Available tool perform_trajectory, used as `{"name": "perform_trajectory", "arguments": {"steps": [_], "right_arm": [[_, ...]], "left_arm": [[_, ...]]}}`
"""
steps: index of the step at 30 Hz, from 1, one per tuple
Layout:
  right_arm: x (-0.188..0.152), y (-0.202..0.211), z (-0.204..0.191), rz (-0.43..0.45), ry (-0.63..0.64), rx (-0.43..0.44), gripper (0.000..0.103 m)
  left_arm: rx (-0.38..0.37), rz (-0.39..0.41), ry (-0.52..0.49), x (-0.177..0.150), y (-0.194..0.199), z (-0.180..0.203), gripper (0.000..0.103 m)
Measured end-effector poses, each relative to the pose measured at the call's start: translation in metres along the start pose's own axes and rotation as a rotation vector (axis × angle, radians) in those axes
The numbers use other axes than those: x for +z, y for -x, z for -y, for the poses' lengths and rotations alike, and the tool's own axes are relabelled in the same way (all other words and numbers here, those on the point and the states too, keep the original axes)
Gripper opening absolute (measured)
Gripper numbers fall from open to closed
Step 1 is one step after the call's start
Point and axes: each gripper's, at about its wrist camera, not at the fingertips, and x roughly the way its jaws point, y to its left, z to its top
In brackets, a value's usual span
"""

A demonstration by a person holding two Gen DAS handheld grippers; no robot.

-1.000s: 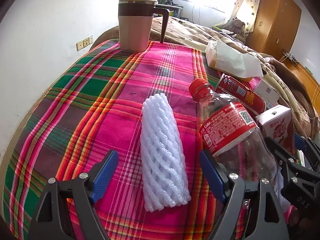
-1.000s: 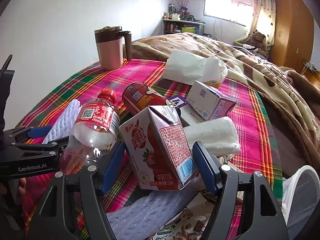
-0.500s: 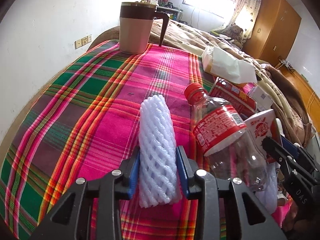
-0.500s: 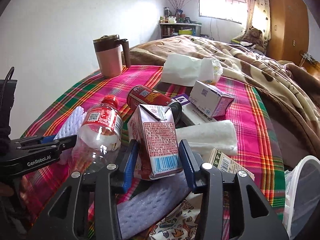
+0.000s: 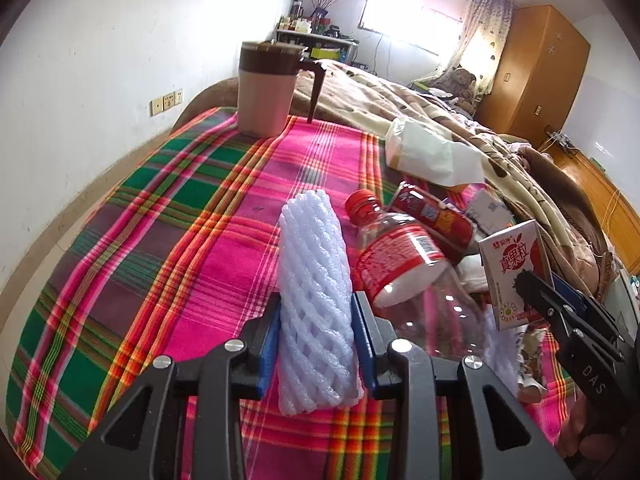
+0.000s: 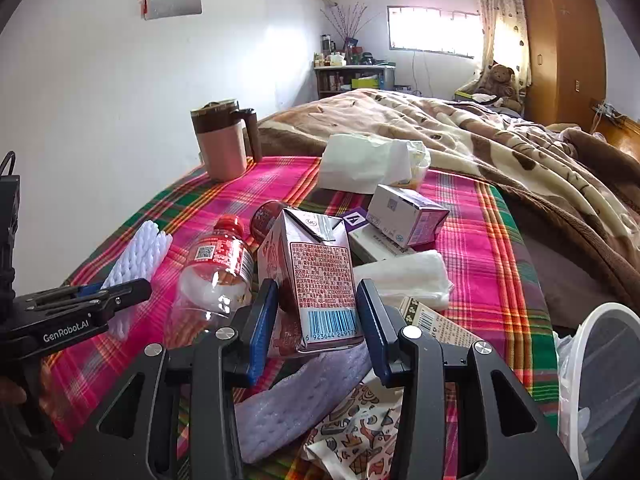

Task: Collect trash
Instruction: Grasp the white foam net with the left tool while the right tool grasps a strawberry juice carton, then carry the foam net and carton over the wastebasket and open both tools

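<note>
My left gripper point(image 5: 316, 312) is shut on a white foam net sleeve point(image 5: 314, 280), its blue pads squeezing the sleeve's near half just above the plaid cloth. The sleeve point(image 6: 136, 256) and the left gripper point(image 6: 120, 292) also show at the left of the right wrist view. My right gripper point(image 6: 316, 304) is shut on a pink strawberry drink carton point(image 6: 316, 276), held upright with the barcode toward me; the same carton point(image 5: 516, 268) appears at the right of the left wrist view. An empty clear bottle point(image 5: 404, 264) with a red cap lies between the two.
A red can point(image 5: 436, 216), small boxes point(image 6: 404, 216), a white tissue pack point(image 6: 372, 164), a folded white wad point(image 6: 408, 276) and printed wrappers point(image 6: 360, 420) lie on the plaid cloth point(image 5: 160, 220). A brown-lidded mug point(image 5: 268, 88) stands far back. A white-rimmed bin point(image 6: 604, 380) sits at lower right.
Both grippers closed, the left on the foam sleeve and the right on the carton. Both have since lifted slightly with their loads, and the carton has turned upright.
</note>
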Motion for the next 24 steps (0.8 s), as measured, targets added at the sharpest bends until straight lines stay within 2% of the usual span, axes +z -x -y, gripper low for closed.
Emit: {"name": "perform_trajectory", "arguments": {"steps": [13,24], "right_arm": [[-0.003,0.045,0.019,0.084,-0.042,-0.012,0.042],[-0.009,0.081,0.052,0.142,-0.099,-0.093,0.042]], "left_arm": [[-0.085,0.088,-0.071,-0.001,0.045,0.041,0.035],[-0.178,0.115,-0.163,-0.010,0.063,0.095,0.035]]}}
